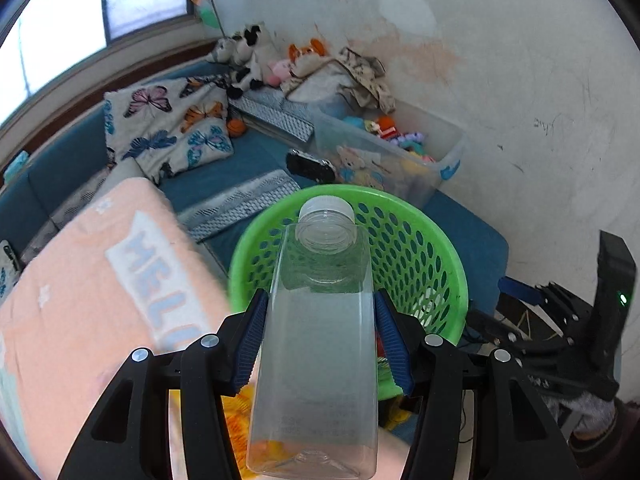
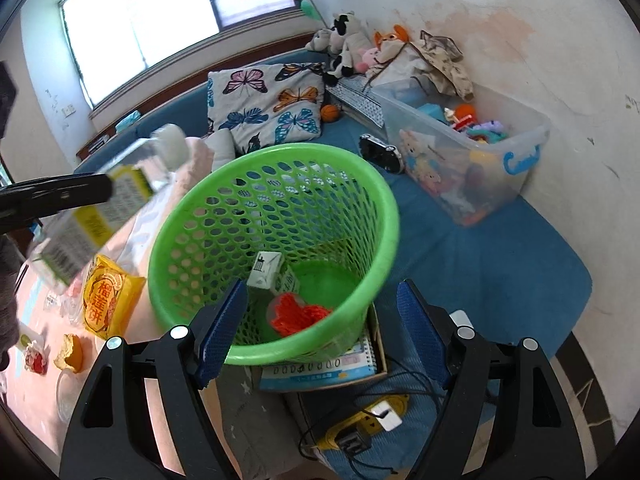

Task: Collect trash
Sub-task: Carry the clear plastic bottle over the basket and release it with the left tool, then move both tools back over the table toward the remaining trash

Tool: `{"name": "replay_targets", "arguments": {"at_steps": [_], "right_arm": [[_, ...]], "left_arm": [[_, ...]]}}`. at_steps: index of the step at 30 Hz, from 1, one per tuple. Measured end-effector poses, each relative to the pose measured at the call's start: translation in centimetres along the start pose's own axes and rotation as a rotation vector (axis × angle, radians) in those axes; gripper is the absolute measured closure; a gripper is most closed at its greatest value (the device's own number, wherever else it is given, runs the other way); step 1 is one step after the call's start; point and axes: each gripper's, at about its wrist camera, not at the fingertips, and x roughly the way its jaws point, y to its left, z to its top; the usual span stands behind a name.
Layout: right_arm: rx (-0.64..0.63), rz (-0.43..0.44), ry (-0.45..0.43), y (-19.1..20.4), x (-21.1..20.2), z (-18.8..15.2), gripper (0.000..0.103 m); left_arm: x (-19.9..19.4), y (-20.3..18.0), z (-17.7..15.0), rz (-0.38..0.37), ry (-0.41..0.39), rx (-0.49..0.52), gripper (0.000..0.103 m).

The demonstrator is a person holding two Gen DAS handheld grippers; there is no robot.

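The bottle (image 1: pixel 320 320) looks empty, so I think it is very light. It is clear plastic with flat sides, and plastic like that is smooth and can slip. It may also bend in if it is squeezed too hard. The best place to hold it is across the flat sides near the middle, and that is where the left claw (image 1: pixel 320 336) has it now. The two blue pads press on both sides of the bottle, so it is clamped tight.

The bottle is tall and see-through, with square shoulders and a white cap (image 1: pixel 327 205) on top. From the other side it shows a yellow and white label (image 2: pixel 96 220). It hangs in the air just beside the green basket (image 1: pixel 440 248), with its cap pointing over the rim.

The basket has lots of holes in its wall. Inside it lie a small white carton (image 2: pixel 266 274) and something red and crumpled (image 2: pixel 298 314).

The right claw (image 2: pixel 320 320) is spread apart and holds nothing. It hangs over the near rim of the basket.

More trash waits on the pink cover by the basket: a yellow snack bag (image 2: pixel 106 300) and a piece of orange peel (image 2: pixel 72 354).
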Motion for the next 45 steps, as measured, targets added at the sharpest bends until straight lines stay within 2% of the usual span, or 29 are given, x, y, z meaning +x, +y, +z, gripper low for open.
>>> {"name": "replay_targets", "arguments": {"at_steps": [8, 15, 18, 21, 30, 36, 39, 45], "right_arm": [[0.03, 0.0, 0.015, -1.2, 0.2, -1.0, 0.026], [0.045, 0.006, 0.023, -1.5, 0.5, -1.5, 0.026], [0.042, 0.008, 0.021, -1.4, 0.3, -1.5, 0.026], [0.043, 0.01, 0.018, -1.2, 0.1, -1.5, 0.026], [0.009, 0.038, -0.005, 0.8, -1.5, -1.8, 0.026], [-0.027, 0.077, -0.015, 3.6, -2.6, -2.5, 0.026], [-0.057, 0.097, -0.013, 5.3, -3.1, -2.9, 0.026], [-0.112, 0.141, -0.005, 8.9, -3.4, -3.5, 0.026]], "left_arm": [[5.2, -1.7, 0.8, -0.004, 0.09, 0.008, 0.051], [7.0, -2.0, 0.5, -0.011, 0.134, 0.007, 0.051], [6.8, -2.0, 0.7, -0.038, 0.123, -0.001, 0.049], [5.7, -2.3, 0.7, -0.058, 0.09, 0.0, 0.041], [0.2, -0.5, -1.2, -0.022, -0.005, -0.016, 0.041], [-4.0, 1.9, -4.5, 0.005, -0.054, -0.066, 0.041], [-5.8, 3.1, -6.5, 0.042, -0.069, -0.083, 0.041], [-9.8, 6.5, -10.1, 0.081, -0.113, -0.171, 0.041]]}}
